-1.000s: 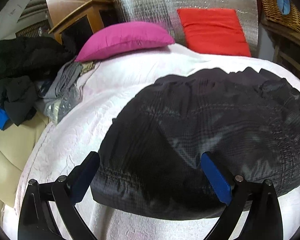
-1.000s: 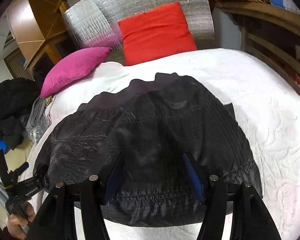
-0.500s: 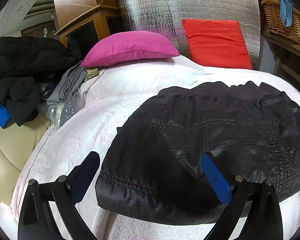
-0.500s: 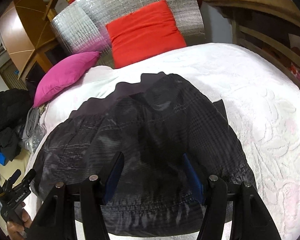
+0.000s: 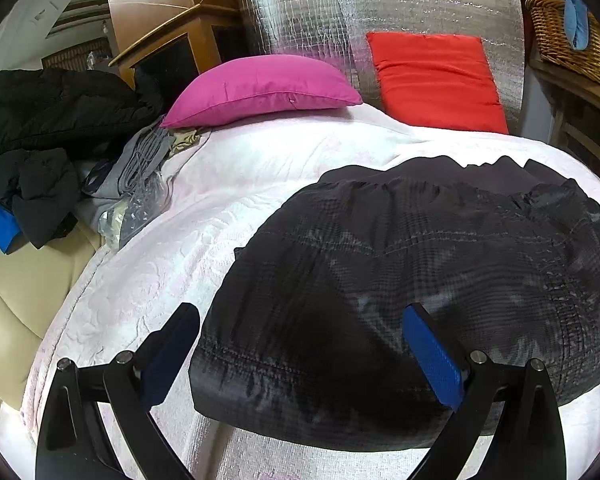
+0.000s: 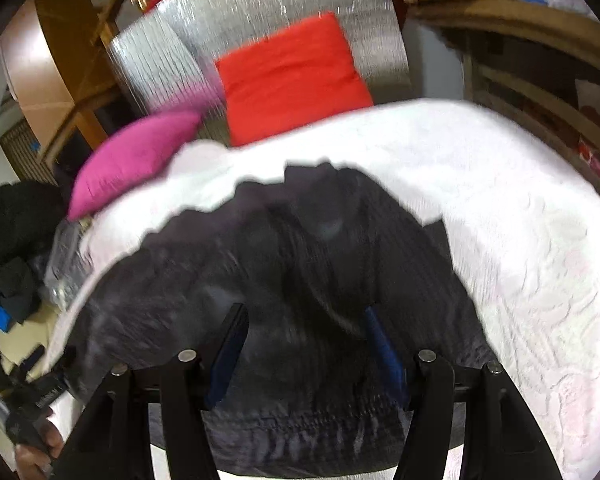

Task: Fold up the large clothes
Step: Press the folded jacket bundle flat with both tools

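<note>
A dark checked garment (image 5: 420, 280) lies folded on the white bedspread (image 5: 228, 208). It also shows in the right wrist view (image 6: 300, 300), blurred. My left gripper (image 5: 300, 332) is open, its fingers apart over the garment's near left corner and hem, holding nothing. My right gripper (image 6: 304, 344) is open above the garment's near hem, with the cloth showing between its blue pads (image 6: 384, 348). The left gripper's body and the hand holding it show at the lower left of the right wrist view (image 6: 32, 396).
A magenta pillow (image 5: 260, 88) and a red cushion (image 5: 436, 80) lie at the bed's head against a silver foil panel (image 5: 380, 8). A pile of dark clothes (image 5: 40, 140) sits left of the bed. A wicker basket (image 5: 572, 48) and wooden shelves (image 6: 540, 80) stand at the right.
Both grippers have drawn back and risen a little from the garment, and the views have tilted up. The right view is now motion-blurred. The garment has stayed flat on the bed.
</note>
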Tool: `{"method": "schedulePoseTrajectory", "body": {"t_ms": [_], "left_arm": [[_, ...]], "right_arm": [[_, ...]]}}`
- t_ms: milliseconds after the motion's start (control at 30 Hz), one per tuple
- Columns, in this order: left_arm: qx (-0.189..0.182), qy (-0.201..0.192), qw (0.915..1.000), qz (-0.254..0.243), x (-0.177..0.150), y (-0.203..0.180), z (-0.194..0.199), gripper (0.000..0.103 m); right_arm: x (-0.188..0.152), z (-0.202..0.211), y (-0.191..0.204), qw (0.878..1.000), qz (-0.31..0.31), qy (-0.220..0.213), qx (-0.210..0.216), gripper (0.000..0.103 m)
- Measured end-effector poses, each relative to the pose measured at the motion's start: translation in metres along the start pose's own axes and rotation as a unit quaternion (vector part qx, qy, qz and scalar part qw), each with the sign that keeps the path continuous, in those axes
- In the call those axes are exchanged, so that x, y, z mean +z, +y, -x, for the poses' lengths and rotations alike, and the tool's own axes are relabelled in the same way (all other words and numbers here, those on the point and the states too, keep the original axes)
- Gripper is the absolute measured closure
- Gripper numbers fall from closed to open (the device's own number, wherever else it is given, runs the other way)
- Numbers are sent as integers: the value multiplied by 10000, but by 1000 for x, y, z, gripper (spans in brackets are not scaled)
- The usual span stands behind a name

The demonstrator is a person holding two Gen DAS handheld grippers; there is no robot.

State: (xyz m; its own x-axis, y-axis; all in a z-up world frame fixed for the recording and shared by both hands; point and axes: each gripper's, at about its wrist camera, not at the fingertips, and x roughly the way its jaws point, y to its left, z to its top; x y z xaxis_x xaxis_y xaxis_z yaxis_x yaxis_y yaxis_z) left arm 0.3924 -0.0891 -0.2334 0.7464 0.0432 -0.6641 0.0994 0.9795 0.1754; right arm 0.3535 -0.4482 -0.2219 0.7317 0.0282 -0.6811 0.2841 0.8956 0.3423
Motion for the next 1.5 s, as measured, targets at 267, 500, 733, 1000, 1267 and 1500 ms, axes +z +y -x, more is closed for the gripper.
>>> {"method": "schedulePoseTrajectory", "body": {"t_ms": [267,500,733,1000,1267,1500], "left_arm": [[47,30,10000,-15,0,-1,-3,2],[71,67,9999,-44,-1,-3,-5,2],[77,71,9999,-49,-1,-2,-7,2],[89,82,9999,-43,-1,-2,-9,2],[-177,64,9997,168,8,20,-11,2],[-913,200,9948,405,16,50,-23,2]], "right_arm": [[0,-27,-16,9990,-301,336,-1,39],[-3,-39,-19,9982,-240,541,-1,39],[-2,-25,-21,9984,-314,443,125,38],[-2,-22,-20,9985,-274,445,144,38],[12,4,-28,9979,-461,43,462,38],[14,1,-43,9958,-583,286,645,35]]}}
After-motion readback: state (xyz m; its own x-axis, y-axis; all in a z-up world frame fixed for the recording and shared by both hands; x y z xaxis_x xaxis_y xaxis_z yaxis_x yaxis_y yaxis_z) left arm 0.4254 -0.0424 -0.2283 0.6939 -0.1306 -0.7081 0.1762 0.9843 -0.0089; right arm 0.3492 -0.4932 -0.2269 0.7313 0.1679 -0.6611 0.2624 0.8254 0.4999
